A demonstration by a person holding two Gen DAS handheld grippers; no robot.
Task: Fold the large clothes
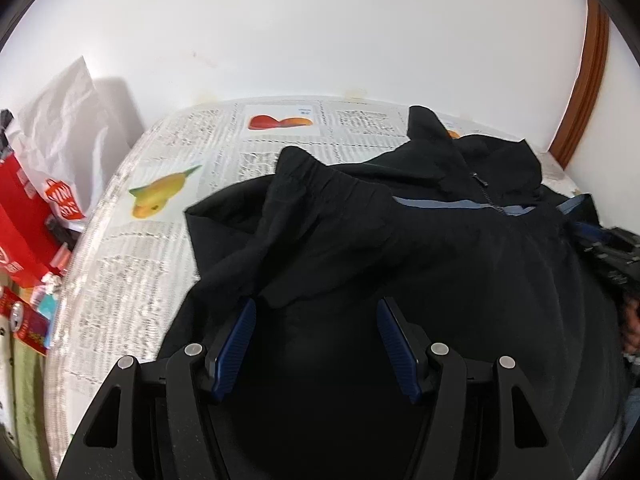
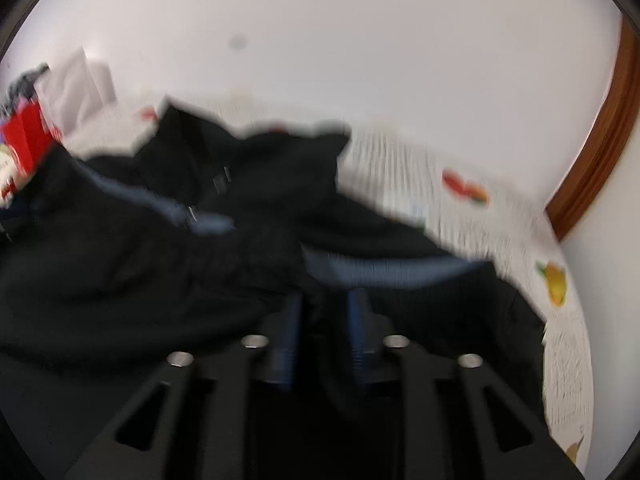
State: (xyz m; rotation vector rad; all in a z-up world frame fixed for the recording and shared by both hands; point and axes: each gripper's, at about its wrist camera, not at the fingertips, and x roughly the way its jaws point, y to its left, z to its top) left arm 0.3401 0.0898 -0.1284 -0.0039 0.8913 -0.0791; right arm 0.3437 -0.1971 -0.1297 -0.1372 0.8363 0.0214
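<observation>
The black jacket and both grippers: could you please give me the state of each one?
Black jacket: partly folded on the newsprint-covered table, a sleeve laid across its front, zipper closed near the collar.
Left gripper: jaws wide open over the jacket, holding nothing.
Right gripper: jaws close together with dark cloth between; blurred.

Left tool (image 1: 316,304) open above black jacket (image 1: 400,248); jacket spread on newspaper-covered table (image 1: 140,264).

Red logo on white bag (image 1: 60,200) unreadable, newsprint-pattern table cover (image 1: 132,240) text illegible
</observation>
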